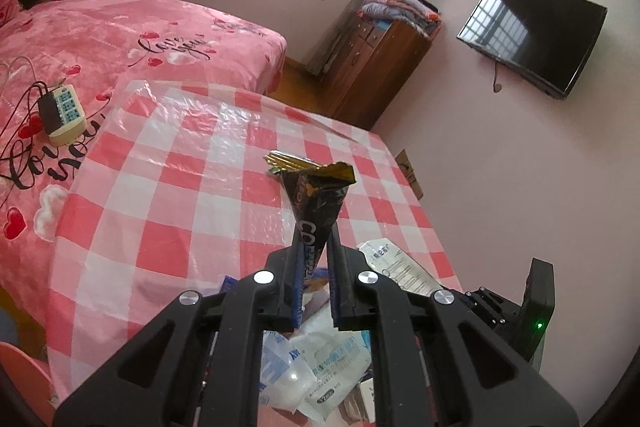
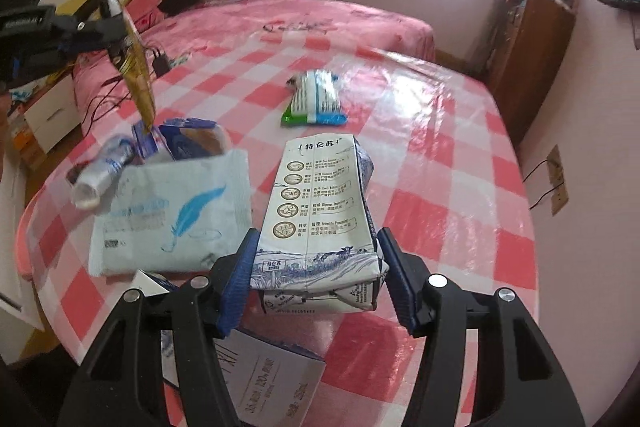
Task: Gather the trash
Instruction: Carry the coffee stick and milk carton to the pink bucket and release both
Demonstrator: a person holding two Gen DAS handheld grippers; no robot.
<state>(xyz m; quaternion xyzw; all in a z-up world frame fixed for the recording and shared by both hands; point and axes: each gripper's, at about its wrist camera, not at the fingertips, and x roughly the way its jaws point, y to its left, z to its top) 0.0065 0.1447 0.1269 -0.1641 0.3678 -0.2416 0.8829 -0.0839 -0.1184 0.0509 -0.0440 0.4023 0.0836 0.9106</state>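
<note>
My left gripper (image 1: 314,251) is shut on a black and gold coffee sachet (image 1: 316,195) and holds it above a pile of wrappers (image 1: 320,359) on the checked table (image 1: 168,187). It also shows in the right wrist view (image 2: 116,39) at upper left, with the sachet (image 2: 138,75) hanging down. My right gripper (image 2: 316,267) is shut on a white and blue milk carton (image 2: 320,211) that lies on its side just above the table (image 2: 440,167). A green and white packet (image 2: 316,99) lies farther back.
A pale blue pouch (image 2: 172,215), a crumpled silver wrapper (image 2: 104,171) and a white box (image 2: 272,387) lie to the left and below the carton. A pink bed (image 1: 120,39) borders the table. A wooden cabinet (image 1: 380,67) and a wall TV (image 1: 532,35) stand to the right.
</note>
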